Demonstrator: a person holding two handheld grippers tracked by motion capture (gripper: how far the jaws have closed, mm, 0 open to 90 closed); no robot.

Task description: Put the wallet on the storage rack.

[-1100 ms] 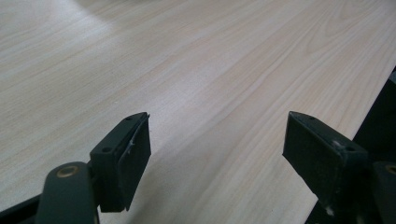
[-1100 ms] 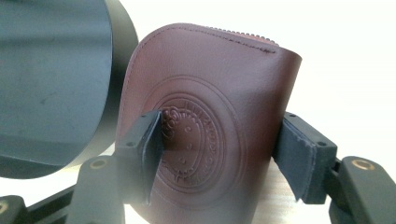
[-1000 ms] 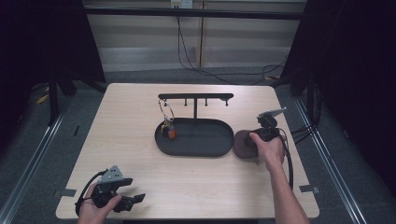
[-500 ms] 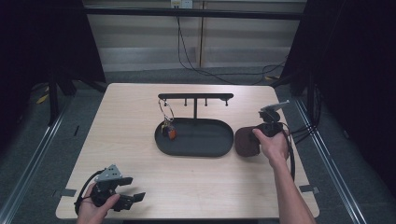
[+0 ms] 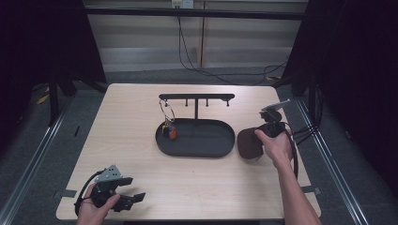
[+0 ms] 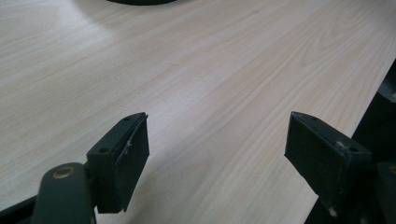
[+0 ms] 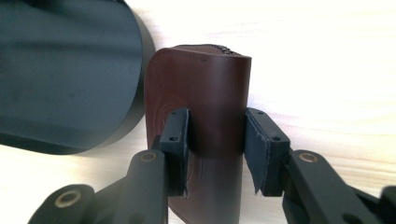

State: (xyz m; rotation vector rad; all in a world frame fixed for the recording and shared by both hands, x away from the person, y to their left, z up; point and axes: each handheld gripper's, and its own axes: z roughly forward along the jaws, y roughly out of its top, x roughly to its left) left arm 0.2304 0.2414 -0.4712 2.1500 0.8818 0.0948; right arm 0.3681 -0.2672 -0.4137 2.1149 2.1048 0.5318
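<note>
**Desk:** What's in the right hand?

**Photographer:** The right gripper (image 7: pixel 215 149) has its jaws clamped on a brown leather pouch with a zipped edge (image 7: pixel 198 93), one pad pressed on each side, the leather bowed between them. The jaws have just been closing, and the pouch is what sits between them. In the high view the pouch (image 5: pixel 248 143) is at the right of the pale wooden counter (image 5: pixel 122 131), just beside the right end of a black oval tray (image 5: pixel 199 146), with the person's right hand (image 5: pixel 277 145) wrapped round the gripper (image 5: pixel 264 136) behind it.

**Desk:** Is the pouch on the counter or off it?

**Photographer:** I cannot tell. In the right gripper view it stands on edge, zip uppermost, with the counter behind it and the tray's dark rim (image 7: pixel 135 79) close at its left.

**Desk:** And the left hand?

**Photographer:** The left gripper (image 5: pixel 133 199) sits at the counter's near left corner, well apart from the tray. Its jaws stand wide with bare wood grain (image 6: pixel 210 93) between the two pads (image 6: pixel 133 154), and nothing is held.

**Desk:** Anything else on the tray?

**Photographer:** A black T-shaped rack with small pegs (image 5: pixel 197 97) rises from it. A wire ring with a small orange-brown fob (image 5: pixel 170 131) hangs from the left end of the bar, down to the tray's left side.
</note>
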